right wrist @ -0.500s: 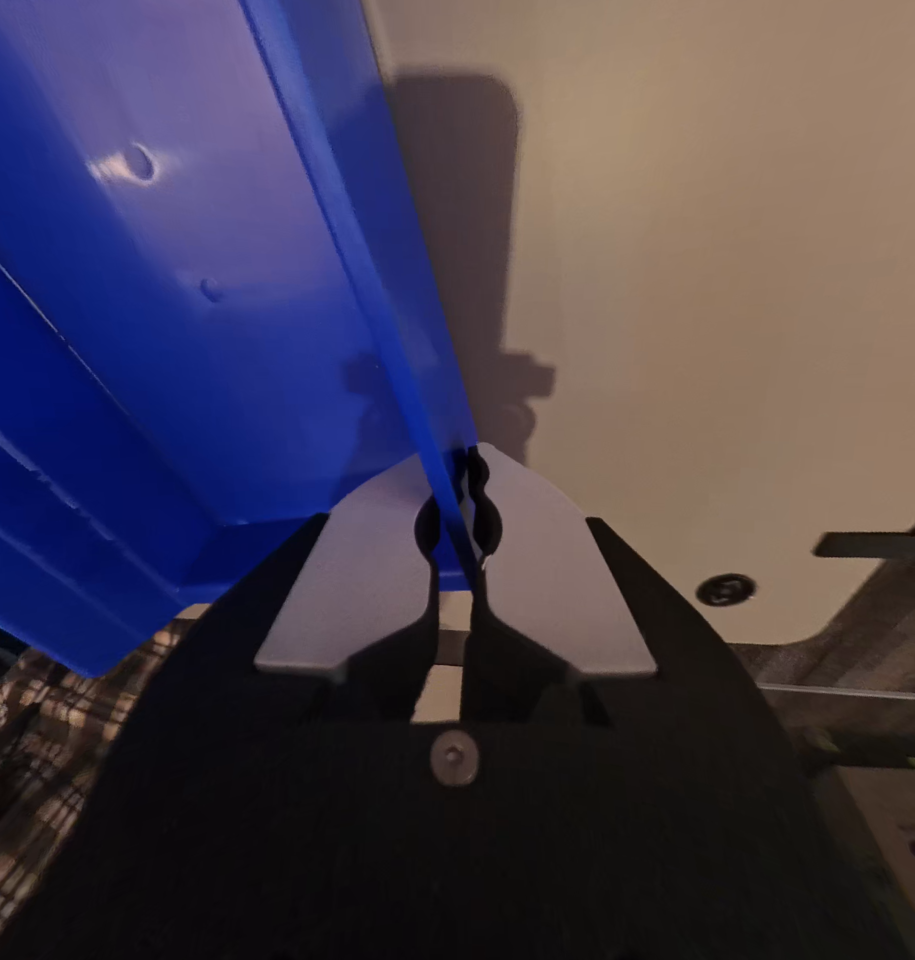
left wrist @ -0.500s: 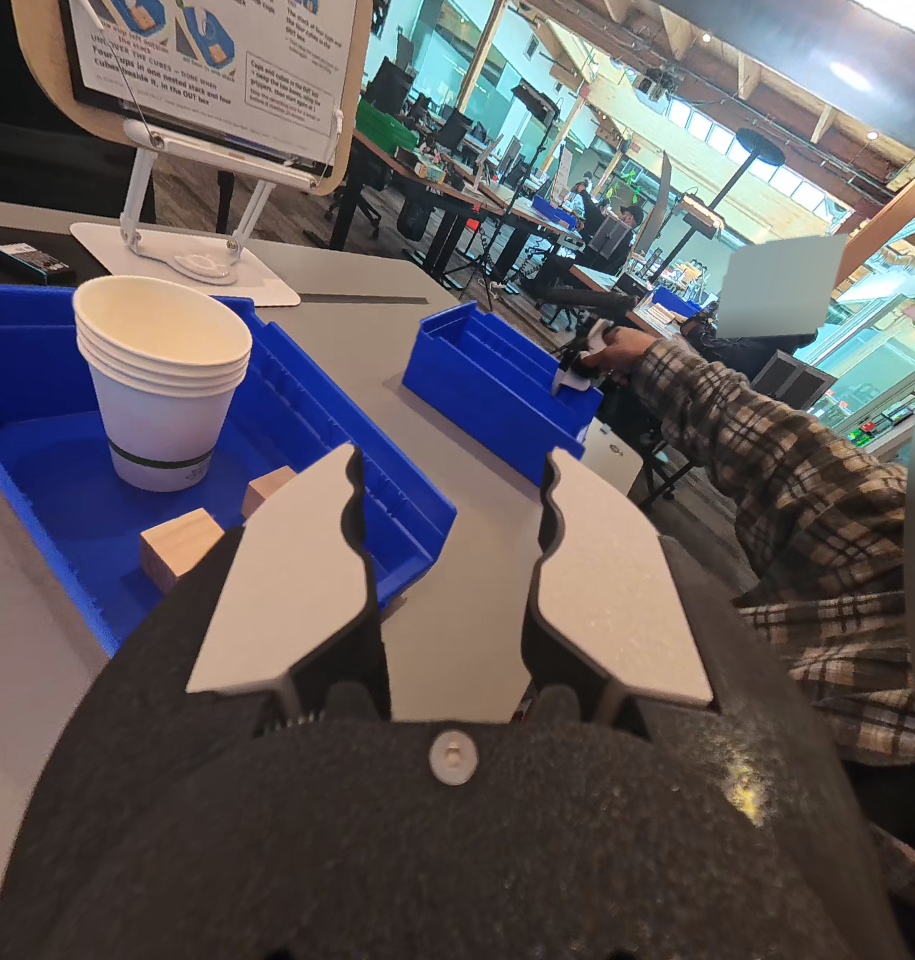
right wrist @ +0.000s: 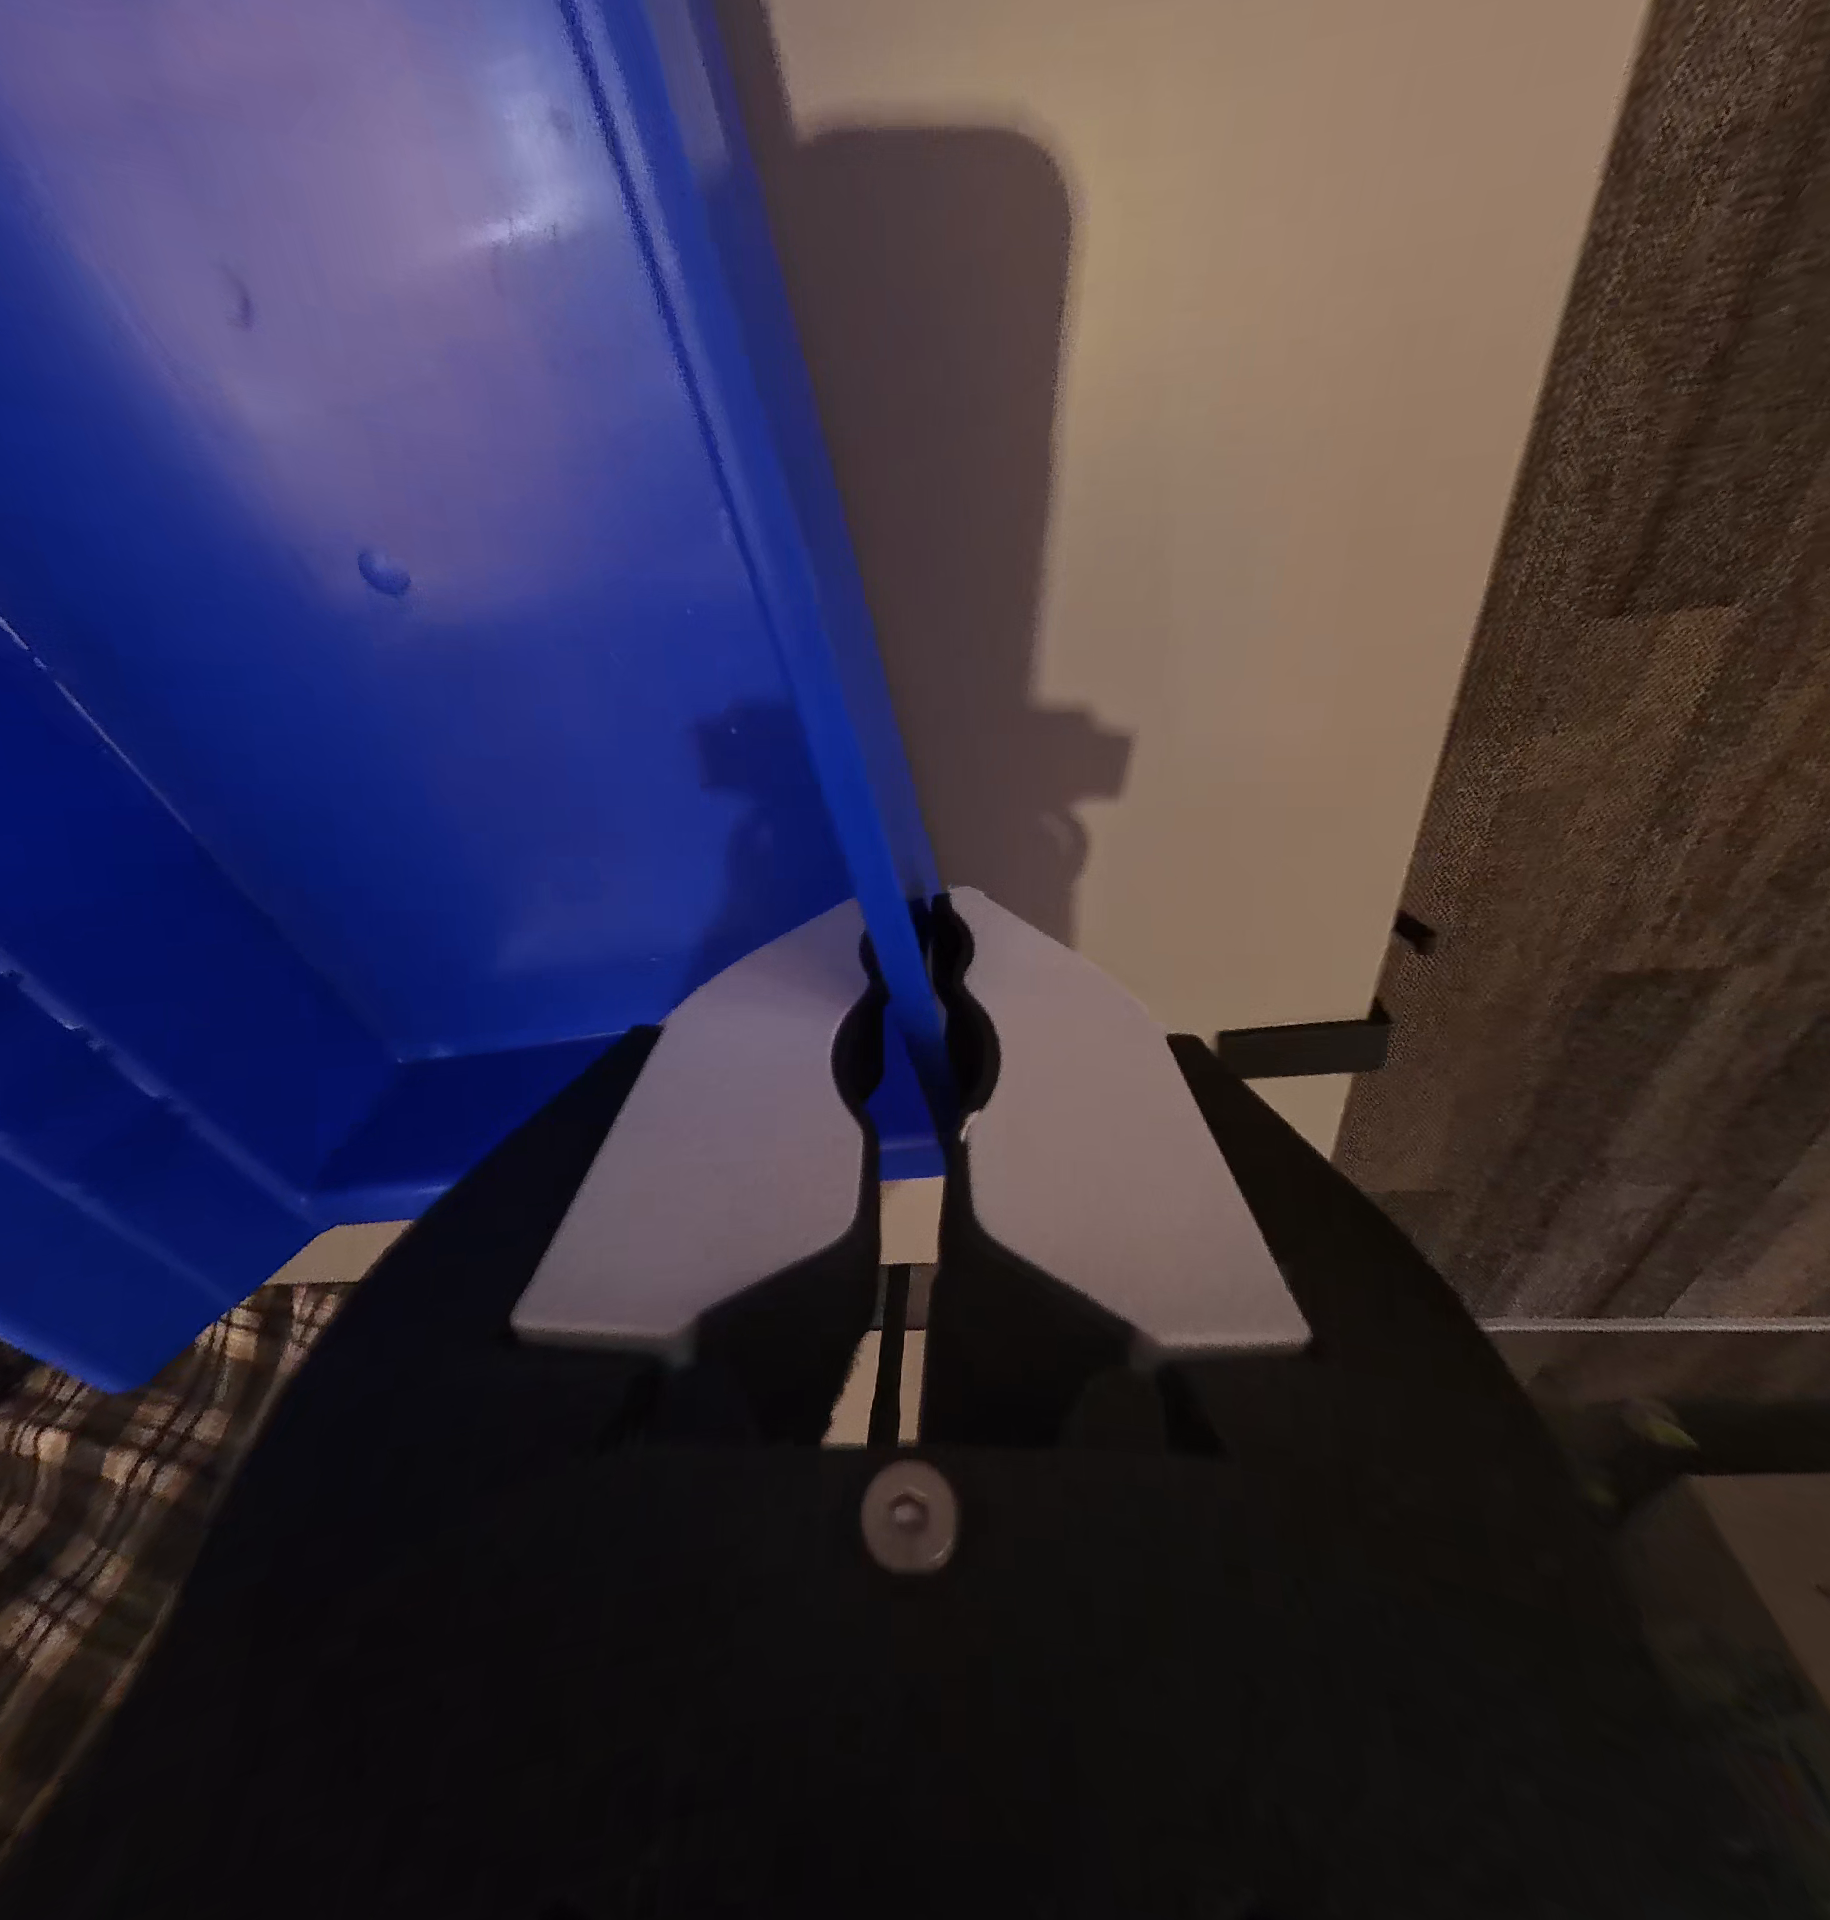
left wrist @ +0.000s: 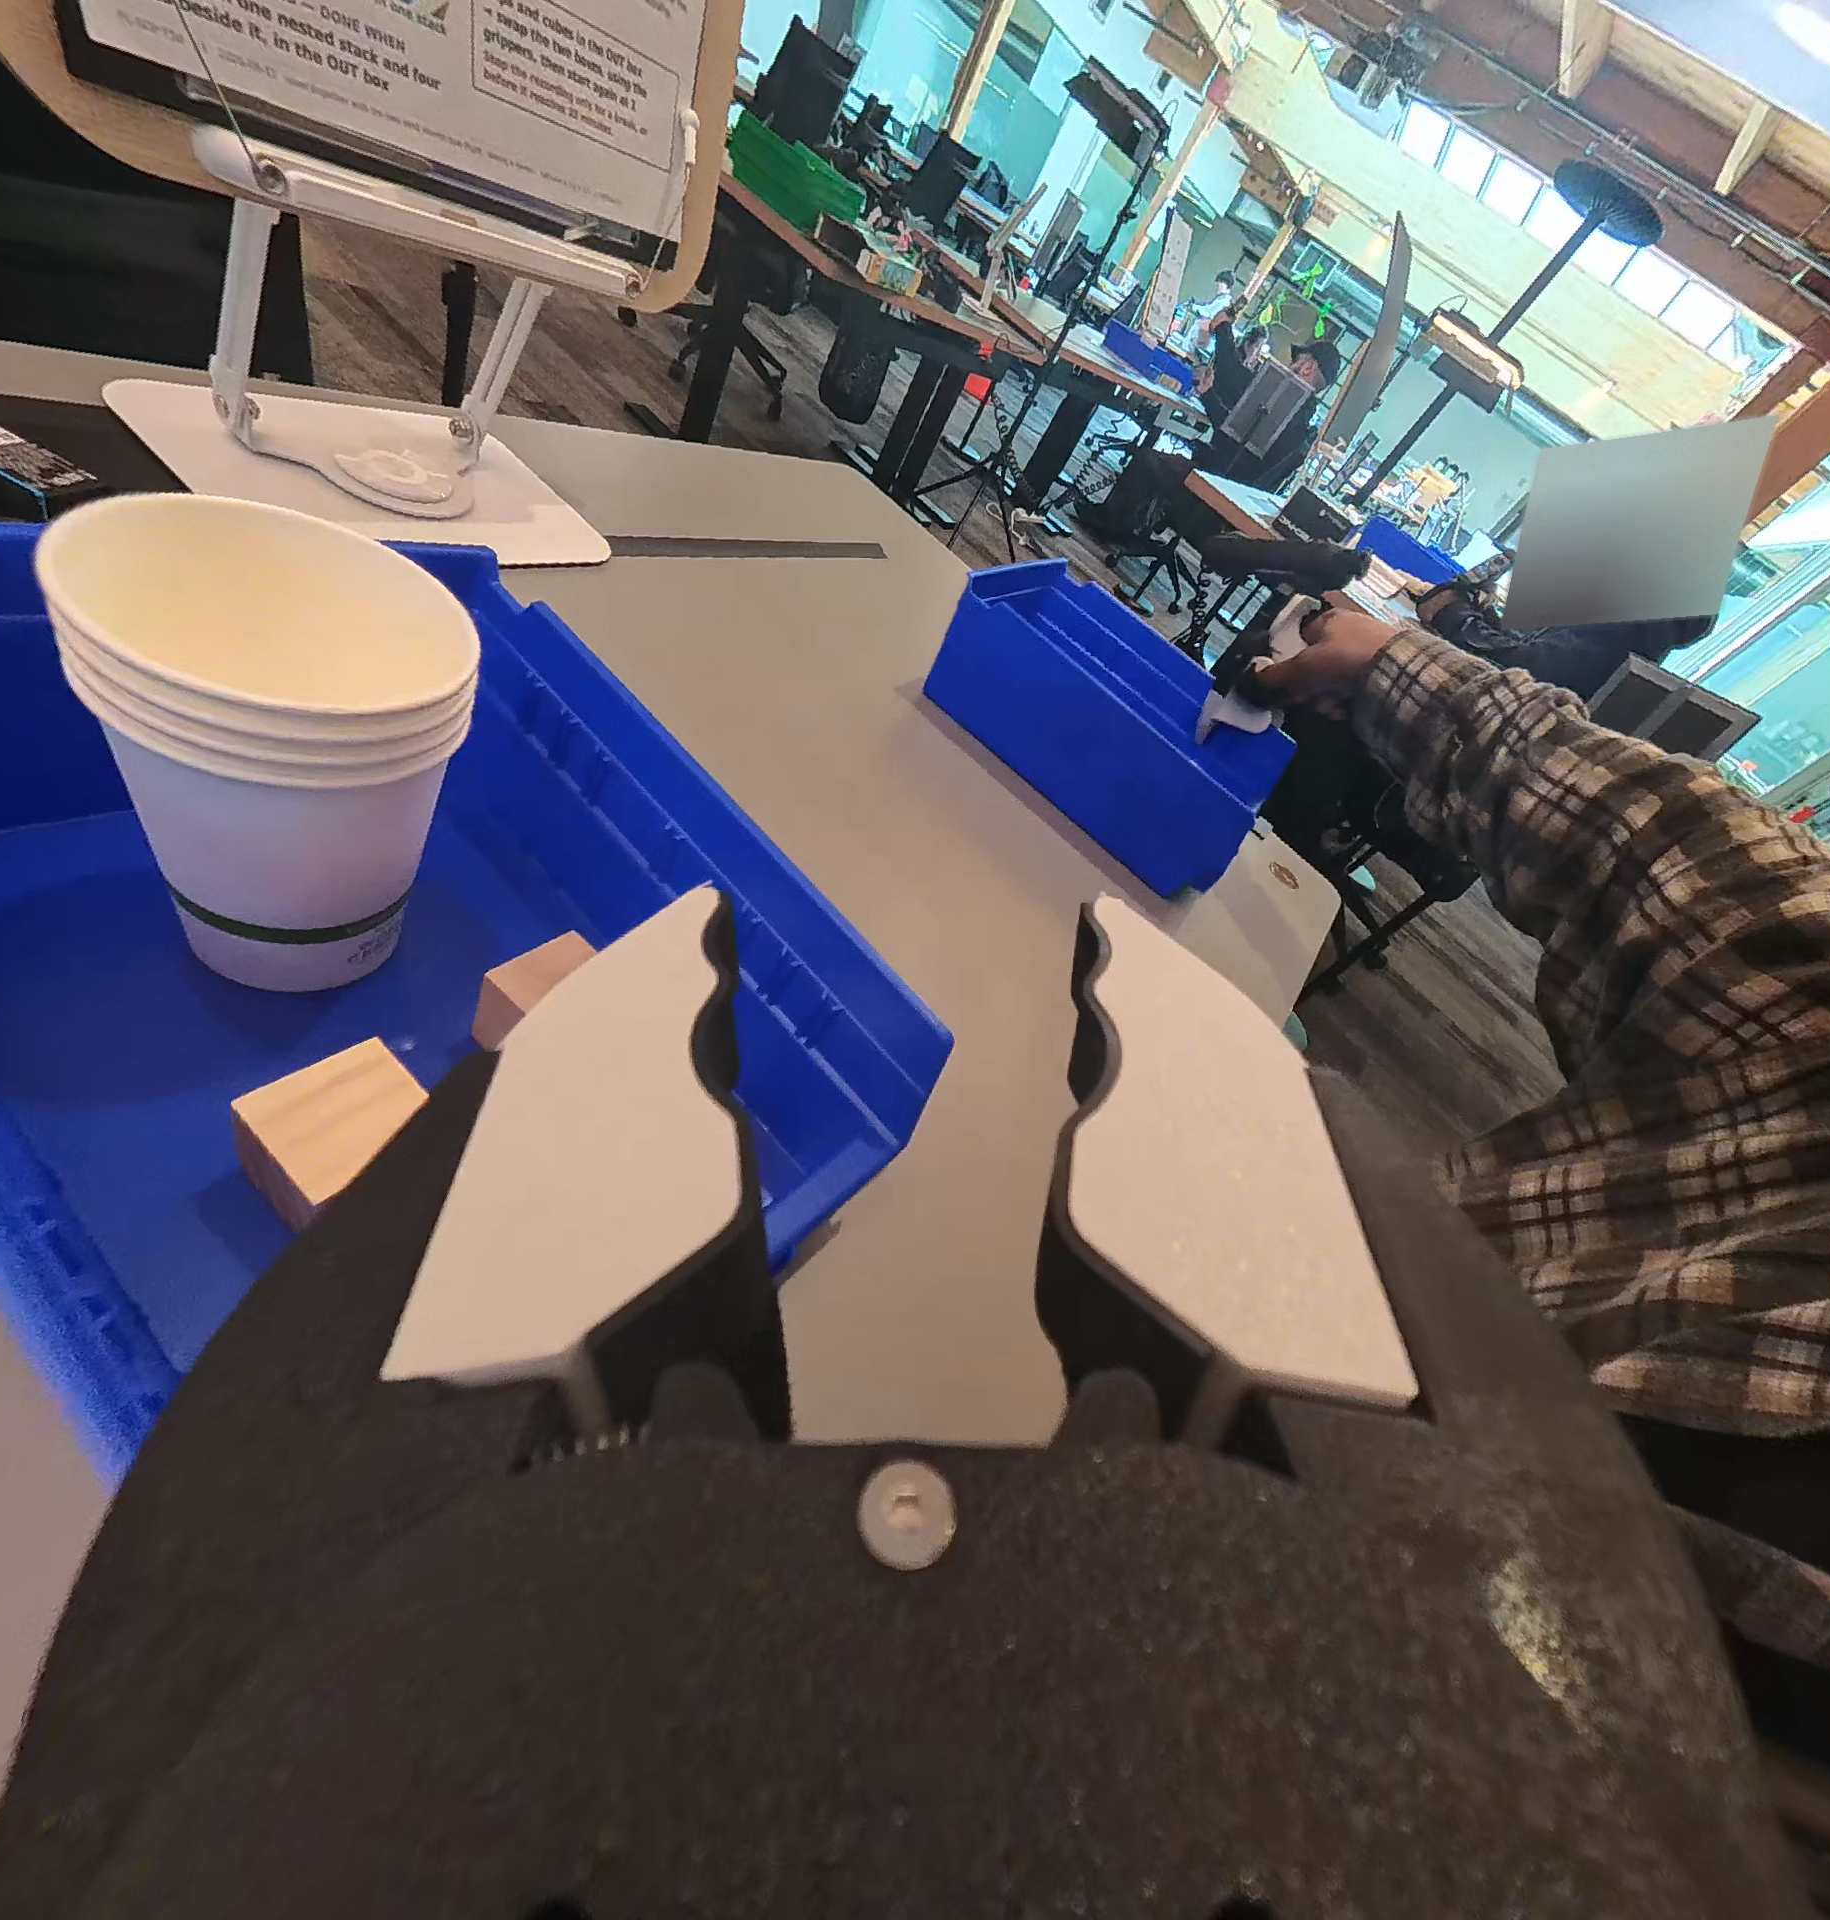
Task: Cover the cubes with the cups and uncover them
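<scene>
Cups (left wrist: pixel 256 727), white paper ones nested in a single stack, stand upright at the upper left of the left wrist view, inside a large blue bin (left wrist: pixel 682 873). Two wooden cubes (left wrist: pixel 324 1127) lie on the bin floor just below the stack, apart from it; the nearer one sits at centre left, the other (left wrist: pixel 526 982) is partly hidden behind the left gripper (left wrist: pixel 900 935), whose fingers stand wide apart with nothing between them, above the grey table (left wrist: pixel 786 675). At centre right of that view a smaller blue bin (left wrist: pixel 1077 727) rests near the table's far edge, with the right gripper (left wrist: pixel 1238 707) at its corner, held by a hand (left wrist: pixel 1316 665) in a plaid sleeve (left wrist: pixel 1669 935). In the right wrist view the right gripper (right wrist: pixel 916 914) is clamped narrowly on that bin's thin wall (right wrist: pixel 786 520), which runs up from the frame's middle.
</scene>
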{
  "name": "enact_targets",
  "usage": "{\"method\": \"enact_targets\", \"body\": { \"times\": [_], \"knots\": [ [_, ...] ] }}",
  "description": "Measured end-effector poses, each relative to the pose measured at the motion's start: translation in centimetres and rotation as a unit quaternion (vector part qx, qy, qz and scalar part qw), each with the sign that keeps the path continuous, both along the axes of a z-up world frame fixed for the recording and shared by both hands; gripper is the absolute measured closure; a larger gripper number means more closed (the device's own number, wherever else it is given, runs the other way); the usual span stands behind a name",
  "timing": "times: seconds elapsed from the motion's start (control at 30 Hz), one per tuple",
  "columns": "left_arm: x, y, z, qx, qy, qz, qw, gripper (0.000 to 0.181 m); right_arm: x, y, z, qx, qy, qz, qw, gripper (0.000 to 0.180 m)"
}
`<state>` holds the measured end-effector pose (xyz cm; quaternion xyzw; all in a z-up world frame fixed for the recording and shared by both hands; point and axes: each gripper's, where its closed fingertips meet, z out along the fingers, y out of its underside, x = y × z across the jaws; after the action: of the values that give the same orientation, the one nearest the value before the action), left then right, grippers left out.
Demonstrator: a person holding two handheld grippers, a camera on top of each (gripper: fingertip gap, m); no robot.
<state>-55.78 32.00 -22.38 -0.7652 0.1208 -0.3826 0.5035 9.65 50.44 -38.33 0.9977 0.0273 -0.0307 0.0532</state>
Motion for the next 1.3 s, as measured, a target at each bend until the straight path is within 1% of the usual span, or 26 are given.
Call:
{"method": "enact_targets", "body": {
  "times": [0.43, 0.5, 0.53, 0.6, 0.67, 0.73, 0.8, 0.87, 0.97, 1.0, 1.13, 1.27, 1.3],
  "knots": [
    [-0.9, 0.8, -0.7, -0.005, 0.000, 0.028, 1.000, 0.120, 4.0, 1.5, 0.0, -0.008, -0.002, -0.017, 1.000, 0.174],
    [-1.0, 0.8, -0.7, -0.005, -0.004, 0.029, 1.000, 0.120, 4.2, 1.4, 0.1, -0.010, 0.003, -0.017, 1.000, 0.172],
    [-1.0, 0.7, -0.6, -0.003, -0.006, 0.029, 1.000, 0.119, 4.4, 1.4, 0.5, -0.005, -0.001, -0.015, 1.000, 0.168],
    [-1.4, 0.5, -0.2, 0.007, -0.007, 0.036, 0.999, 0.119, 4.7, 1.4, 1.9, 0.015, -0.006, -0.006, 1.000, 0.154],
    [-2.1, 0.2, 0.4, 0.023, -0.010, 0.048, 0.999, 0.117, 4.7, 1.3, 4.4, 0.046, -0.013, 0.003, 0.999, 0.141],
    [-3.0, -0.2, 1.2, 0.044, -0.012, 0.062, 0.997, 0.115, 3.7, 1.5, 7.9, 0.114, -0.013, 0.029, 0.993, 0.135],
    [-3.9, -0.6, 2.1, 0.073, -0.008, 0.079, 0.994, 0.113, 1.9, 1.9, 11.8, 0.209, -0.006, 0.054, 0.976, 0.123],
    [-4.7, -1.1, 3.0, 0.101, 0.000, 0.092, 0.991, 0.109, -0.5, 1.7, 15.4, 0.301, 0.012, 0.073, 0.951, 0.114],
    [-5.2, -1.6, 3.5, 0.124, 0.018, 0.102, 0.987, 0.107, -3.4, 0.6, 19.0, 0.406, 0.012, 0.090, 0.909, 0.098],
    [-5.2, -1.7, 3.7, 0.131, 0.024, 0.105, 0.985, 0.106, -4.4, 0.1, 19.6, 0.432, 0.013, 0.098, 0.896, 0.092],
    [-5.6, -2.1, 3.9, 0.162, 0.071, 0.120, 0.977, 0.105, -7.9, -1.7, 20.3, 0.517, 0.015, 0.129, 0.846, 0.086],
    [-6.2, -2.1, 3.9, 0.179, 0.133, 0.140, 0.965, 0.099, -11.9, -3.0, 20.6, 0.604, 0.038, 0.163, 0.779, 0.082],
    [-6.4, -2.1, 3.9, 0.184, 0.148, 0.147, 0.961, 0.097, -12.8, -3.3, 20.8, 0.625, 0.041, 0.172, 0.760, 0.077]
  ]
}}
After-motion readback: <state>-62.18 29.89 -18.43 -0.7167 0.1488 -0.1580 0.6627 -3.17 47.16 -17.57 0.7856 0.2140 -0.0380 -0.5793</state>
